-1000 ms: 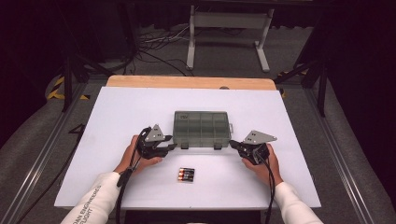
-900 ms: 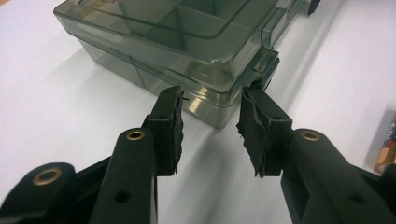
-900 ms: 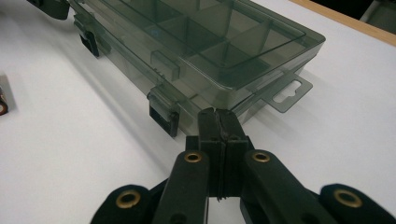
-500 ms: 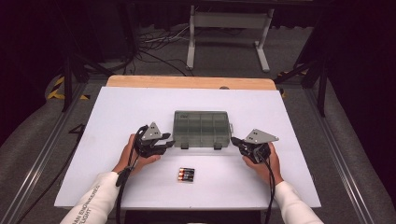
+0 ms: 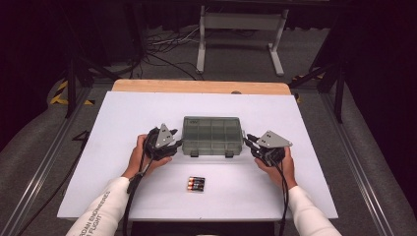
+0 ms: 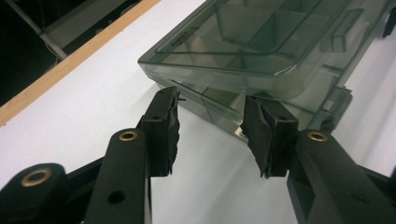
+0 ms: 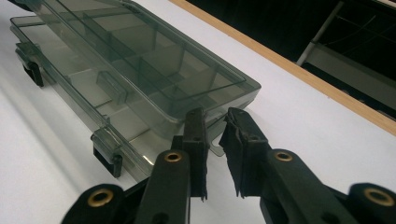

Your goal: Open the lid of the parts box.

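Observation:
A smoky clear compartment box (image 5: 211, 135) lies mid-table with its lid on and two latches on its front edge. My left gripper (image 5: 178, 145) sits at the box's left end. In the left gripper view the left gripper (image 6: 210, 130) is open and has just been opening; the box (image 6: 261, 51) corner lies just past its tips, unpressed. At the box's right end is my right gripper (image 5: 248, 142). Seen in the right gripper view, the right gripper (image 7: 215, 149) has just been opening to a narrow gap, with the corner tab of the box (image 7: 130, 65) between the pads.
A small cluster of batteries (image 5: 195, 184) lies on the white table (image 5: 123, 113) in front of the box, between my forearms. A wooden strip (image 5: 201, 87) runs along the table's far edge. Dark floor, cables and a stand lie beyond.

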